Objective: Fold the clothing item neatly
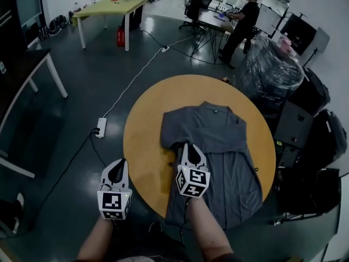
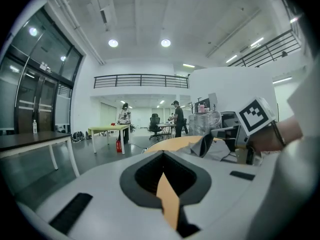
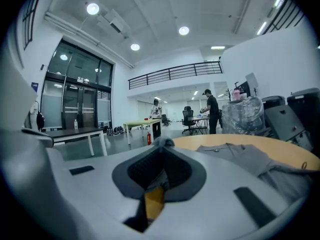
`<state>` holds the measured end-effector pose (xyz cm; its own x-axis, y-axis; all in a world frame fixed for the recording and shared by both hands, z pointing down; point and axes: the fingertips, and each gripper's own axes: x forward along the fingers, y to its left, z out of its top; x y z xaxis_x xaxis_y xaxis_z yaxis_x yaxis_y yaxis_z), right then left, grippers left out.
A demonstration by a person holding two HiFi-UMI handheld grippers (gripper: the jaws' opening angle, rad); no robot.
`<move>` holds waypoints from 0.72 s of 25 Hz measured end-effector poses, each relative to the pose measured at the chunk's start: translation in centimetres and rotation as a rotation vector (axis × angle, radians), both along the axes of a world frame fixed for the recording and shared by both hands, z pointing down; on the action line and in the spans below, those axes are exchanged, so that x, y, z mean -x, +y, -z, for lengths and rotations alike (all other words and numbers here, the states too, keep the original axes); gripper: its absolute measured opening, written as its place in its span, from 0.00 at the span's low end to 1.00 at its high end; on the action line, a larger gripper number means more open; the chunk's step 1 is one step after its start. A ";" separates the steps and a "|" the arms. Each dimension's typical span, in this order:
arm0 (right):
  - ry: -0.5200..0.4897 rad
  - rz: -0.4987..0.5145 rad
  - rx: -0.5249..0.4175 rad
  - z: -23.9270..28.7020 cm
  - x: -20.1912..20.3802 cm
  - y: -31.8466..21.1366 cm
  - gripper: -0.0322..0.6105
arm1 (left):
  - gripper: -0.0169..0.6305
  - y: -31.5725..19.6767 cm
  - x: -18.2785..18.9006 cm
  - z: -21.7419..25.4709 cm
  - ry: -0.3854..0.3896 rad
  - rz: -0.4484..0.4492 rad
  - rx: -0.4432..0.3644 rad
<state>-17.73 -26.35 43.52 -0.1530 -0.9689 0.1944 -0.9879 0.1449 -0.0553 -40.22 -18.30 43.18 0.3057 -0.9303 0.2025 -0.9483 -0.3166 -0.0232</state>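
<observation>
Since our right gripper [image 1: 188, 146] is clamped on the grey shirt [image 1: 221, 141] spread over the round table [image 1: 144, 146], and our left gripper [image 1: 118, 161] is shut and empty, we lay 1 flat, even fold.

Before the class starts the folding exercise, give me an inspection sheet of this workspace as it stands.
Surface: round orange table, only the garment on it.
Job's things: grey shirt spread out, collar away from the person.
Clutter: nothing seen.
Grippers: left gripper off the table's edge, jaws shut, empty; right gripper over the shirt, jaws shut on a pinch of cloth.
Cables: white cable across the floor to a power strip.
Surroundings: plastic-wrapped bundle and black cases at right; people working behind.
</observation>
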 end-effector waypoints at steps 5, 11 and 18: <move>0.008 0.026 0.053 -1.6 -3.1 0.3 0.07 | 0.04 0.8 -3.1 0.5 -0.002 -0.006 -0.016; 0.012 0.019 0.093 -2.0 -4.9 -0.1 0.07 | 0.04 0.4 -3.6 -0.3 0.011 -0.019 0.025; 0.057 0.000 0.083 0.6 -7.2 -1.7 0.07 | 0.04 -3.9 -5.1 -0.4 0.040 -0.092 0.025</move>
